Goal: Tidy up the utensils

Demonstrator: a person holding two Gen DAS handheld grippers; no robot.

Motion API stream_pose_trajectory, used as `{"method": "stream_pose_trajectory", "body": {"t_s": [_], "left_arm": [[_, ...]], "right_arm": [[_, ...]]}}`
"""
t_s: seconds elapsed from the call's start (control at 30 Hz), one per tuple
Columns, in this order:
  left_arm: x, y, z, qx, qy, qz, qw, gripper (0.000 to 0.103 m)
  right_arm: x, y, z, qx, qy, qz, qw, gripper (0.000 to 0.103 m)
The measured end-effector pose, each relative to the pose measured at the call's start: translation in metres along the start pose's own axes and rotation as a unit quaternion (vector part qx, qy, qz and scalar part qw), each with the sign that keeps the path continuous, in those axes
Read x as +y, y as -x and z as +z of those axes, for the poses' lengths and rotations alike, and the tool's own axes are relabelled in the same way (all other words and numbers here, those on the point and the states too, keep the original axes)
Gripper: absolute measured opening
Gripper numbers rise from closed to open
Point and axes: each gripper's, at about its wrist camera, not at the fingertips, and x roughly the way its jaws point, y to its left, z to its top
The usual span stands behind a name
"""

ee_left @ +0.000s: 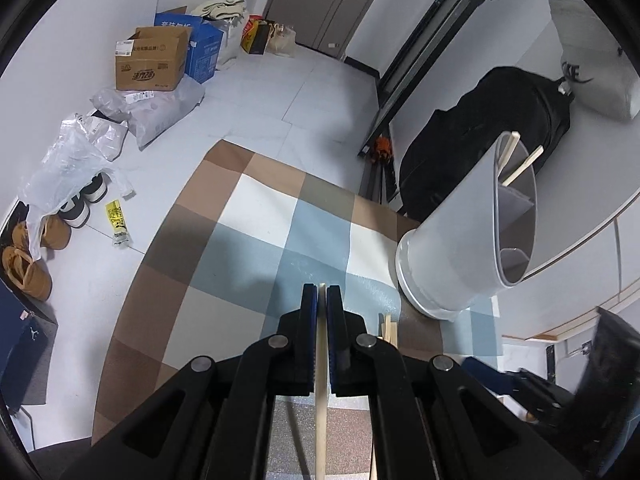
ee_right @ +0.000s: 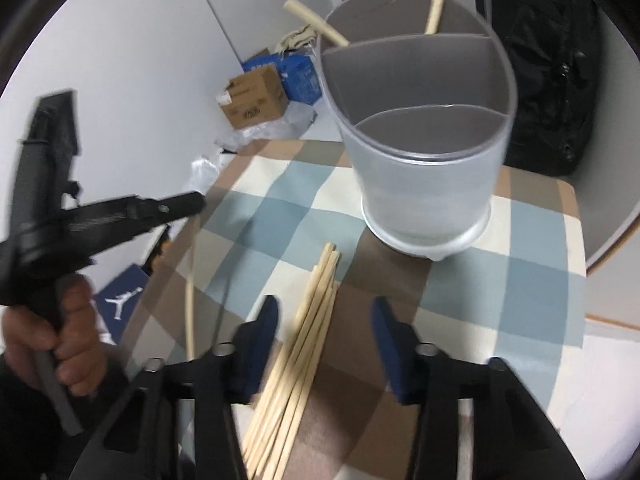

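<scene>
Pale wooden chopsticks (ee_right: 296,364) mostly lie bundled on the checked tablecloth (ee_right: 536,248) — two stand in the grey divided holder (ee_right: 424,184). Left gripper (ee_left: 321,292) clamps one chopstick (ee_left: 321,400); right gripper (ee_right: 325,320) straddles the bundle, jaws apart — not gripping.

Grey bag (ee_left: 596,68): partial lettering "KE". Navy box (ee_right: 120,300): white Jumpman logo. Cardboard box (ee_left: 150,62) print: not legible.
</scene>
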Motion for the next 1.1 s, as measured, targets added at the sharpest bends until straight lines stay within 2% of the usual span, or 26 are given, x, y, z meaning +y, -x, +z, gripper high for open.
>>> {"method": "stream_pose_trajectory", "body": {"t_s": [0.07,0.27,0.4,0.47,0.57,0.63,0.77,1.0,1.1], "left_arm": [[0.004,0.002,0.003,0.000,-0.002,-0.007,1.0000,0.000],[0.011,0.008,0.006,0.001,0.010,-0.030,0.9995,0.000],[0.012,0.011,0.006,-0.005,-0.001,-0.025,0.9997,0.000],[0.013,0.013,0.005,-0.008,-0.003,-0.025,0.9996,0.000],[0.015,0.015,0.006,-0.008,0.000,-0.030,0.9995,0.000],[0.016,0.016,0.006,-0.010,0.003,-0.032,0.9994,0.000],[0.019,0.016,0.007,-0.007,0.008,-0.035,0.9993,0.000],[0.017,0.016,0.006,-0.005,0.007,-0.037,0.9993,0.000],[0.017,0.017,0.005,-0.005,0.007,-0.038,0.9992,0.000]], "right_arm": [[0.003,-0.013,0.003,0.009,-0.001,-0.004,1.000,0.033],[0.000,-0.041,0.012,0.021,-0.008,-0.022,1.000,0.033],[-0.001,-0.050,0.021,0.028,-0.009,-0.039,0.999,0.033],[0.000,-0.057,0.022,0.037,-0.012,-0.045,0.998,0.030],[0.001,-0.060,0.024,0.038,-0.019,-0.039,0.998,0.026],[0.002,-0.062,0.026,0.043,-0.019,-0.037,0.998,0.014],[-0.002,-0.061,0.028,0.042,-0.042,-0.015,0.998,0.012],[-0.004,-0.040,0.023,0.019,-0.073,0.003,0.997,0.011],[-0.005,-0.036,0.017,0.023,-0.084,0.007,0.996,0.011]]}}
